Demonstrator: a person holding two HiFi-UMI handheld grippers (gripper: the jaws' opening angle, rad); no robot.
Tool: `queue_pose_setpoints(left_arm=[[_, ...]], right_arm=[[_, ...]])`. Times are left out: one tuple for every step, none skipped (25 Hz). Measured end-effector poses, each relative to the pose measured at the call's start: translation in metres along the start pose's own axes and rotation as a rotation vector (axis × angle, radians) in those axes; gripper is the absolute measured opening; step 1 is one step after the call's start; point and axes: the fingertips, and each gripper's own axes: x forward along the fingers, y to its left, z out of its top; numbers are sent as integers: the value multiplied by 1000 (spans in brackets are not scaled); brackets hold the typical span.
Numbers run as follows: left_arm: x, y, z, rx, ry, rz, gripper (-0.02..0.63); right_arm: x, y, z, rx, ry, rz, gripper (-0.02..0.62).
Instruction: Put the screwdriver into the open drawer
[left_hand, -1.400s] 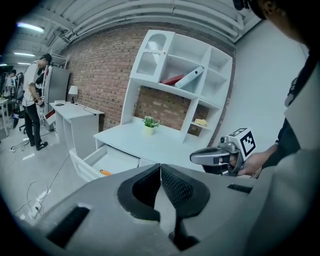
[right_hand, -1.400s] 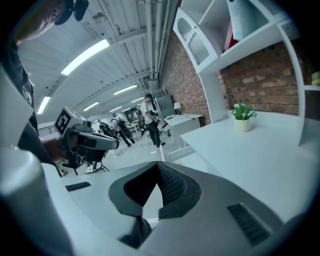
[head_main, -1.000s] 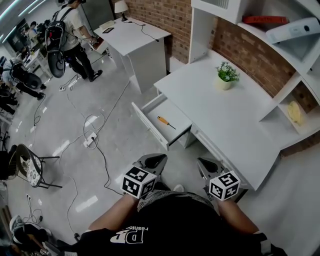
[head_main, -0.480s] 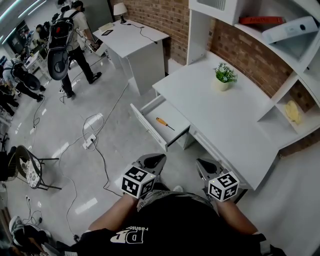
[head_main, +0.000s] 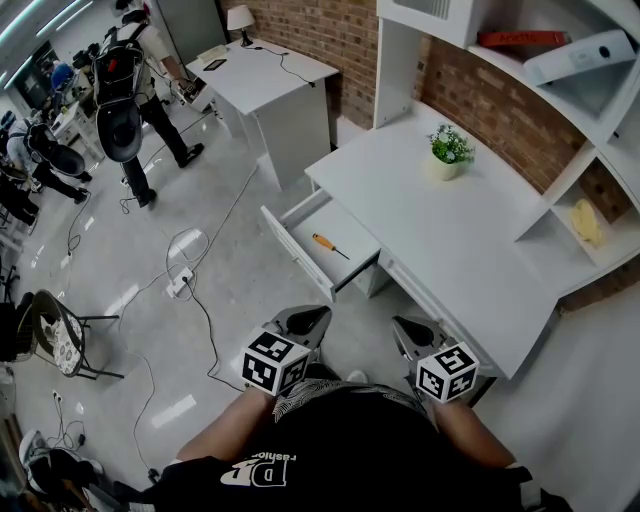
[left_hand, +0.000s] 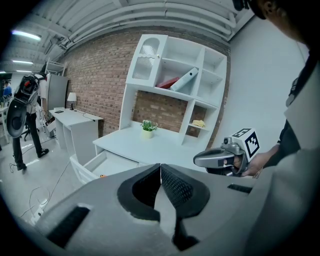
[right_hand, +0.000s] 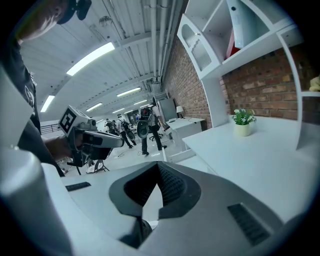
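The person holds both tools low and close to the torso, forearms bent, the two marker cubes facing up toward the head camera. The left gripper (head_main: 307, 320) and the right gripper (head_main: 408, 330) sit side by side but well apart. Both point forward and slightly downward toward the white desk (head_main: 470, 250).

In the left gripper view, the left gripper (left_hand: 160, 176) is clenched: its ridged black pads meet along a thin line with nothing between them. The right gripper view shows the same for the right gripper (right_hand: 159, 175): jaws pressed together and empty. Each tool also appears in the other's view, gripped by a hand at its handle.

The orange-handled screwdriver with the dark thin shaft (head_main: 330, 245) lies flat on the floor of the open white desk drawer (head_main: 286, 250). In the head view its handle points to the upper left. The drawer is pulled out from the desk's left side, ahead of the grippers and well apart from both.

On the desktop, near the brick wall, stands a small green plant in a pale pot (head_main: 448, 152). Further back, a person carrying a dark backpack (head_main: 125, 95) stands on the grey floor.
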Motion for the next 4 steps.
queue_pose_setpoints(left_arm=[[0,0,0,1,0,0,20],[0,0,-1,2,0,0,20],[-1,0,-1,3,0,0,20],[-1,0,-1,4,-1,0,20]], right_arm=[[0,0,0,0,-1,1,5],[0,1,0,-1,-1,1,5],[0,1,0,-1,-2,2,5],[1,2,0,-1,-2,2,5]])
